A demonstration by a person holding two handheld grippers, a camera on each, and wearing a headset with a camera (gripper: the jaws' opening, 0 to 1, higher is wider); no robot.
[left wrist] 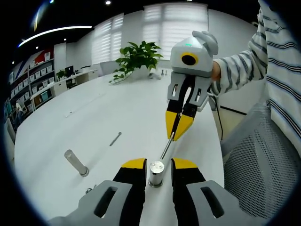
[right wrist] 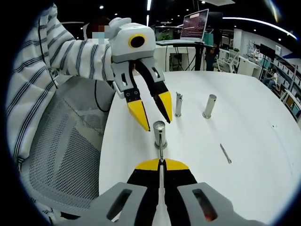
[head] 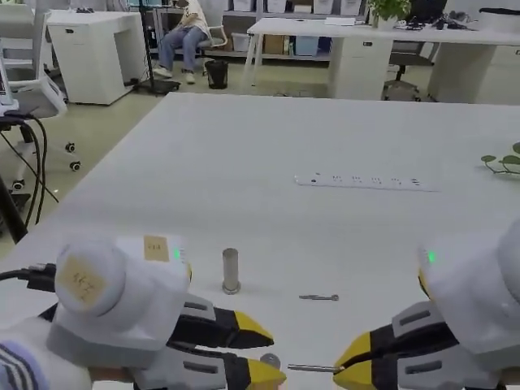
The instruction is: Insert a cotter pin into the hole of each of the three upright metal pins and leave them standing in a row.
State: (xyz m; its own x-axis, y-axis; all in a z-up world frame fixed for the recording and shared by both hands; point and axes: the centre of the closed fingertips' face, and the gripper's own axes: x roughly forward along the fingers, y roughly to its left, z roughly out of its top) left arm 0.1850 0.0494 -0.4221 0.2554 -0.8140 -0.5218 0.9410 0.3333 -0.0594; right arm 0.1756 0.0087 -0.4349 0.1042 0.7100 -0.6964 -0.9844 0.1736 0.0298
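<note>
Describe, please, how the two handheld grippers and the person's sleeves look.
Both the left gripper and the right gripper have rounded white housings, black jaws with yellow tips and a green light. The left one bears tan labels and has a black cable. The person wears white sleeves with dark stripes.
</note>
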